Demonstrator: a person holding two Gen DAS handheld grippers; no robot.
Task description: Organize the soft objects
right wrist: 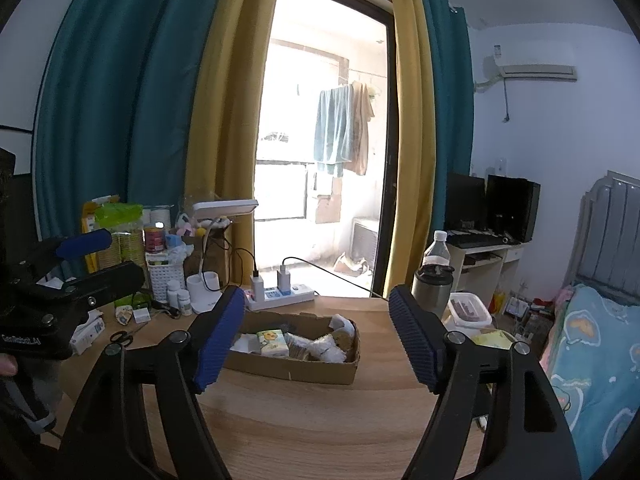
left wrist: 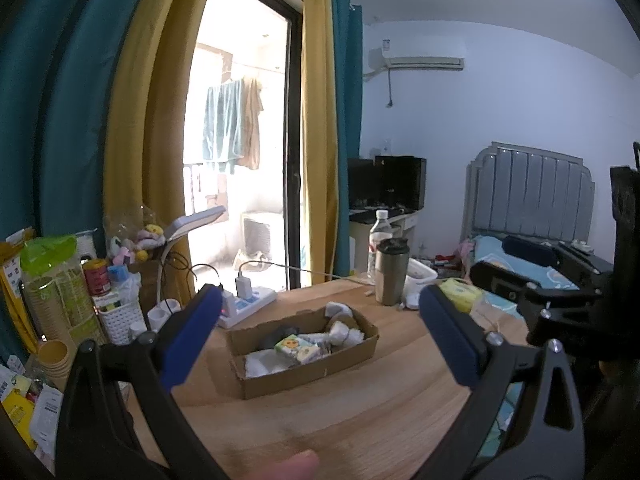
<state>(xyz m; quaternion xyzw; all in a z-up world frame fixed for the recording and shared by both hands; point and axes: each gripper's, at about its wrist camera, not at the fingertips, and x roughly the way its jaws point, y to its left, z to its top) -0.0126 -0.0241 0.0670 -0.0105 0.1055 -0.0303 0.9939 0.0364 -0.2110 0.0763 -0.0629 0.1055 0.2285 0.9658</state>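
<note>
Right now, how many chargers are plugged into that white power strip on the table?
2. Both stand on the white power strip behind the cardboard box: one charger at its left end, the other charger just right of it, each with a black cable.

Overexposed balcony door [right wrist: 324,152] backlights room (fisheye-warped edges).

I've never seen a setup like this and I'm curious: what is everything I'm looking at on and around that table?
Table: one, light wood, in front.
Cardboard box: one, brown, mid-table, open top.
Tissue pack: one, yellow-green print, in the box.
White cloths: several, in the box.
Power strip: one, white, behind the box, chargers plugged in.
Desk lamp: one, white, table's back left.
Travel mug: one, steel, right of the box.
Water bottle: one, clear, behind the mug.
Scissors: one pair, black, left.
Bed: one, blue sheet, far right.
Left gripper: black, blue jaws open.
Right gripper: black, blue jaws open.
</note>
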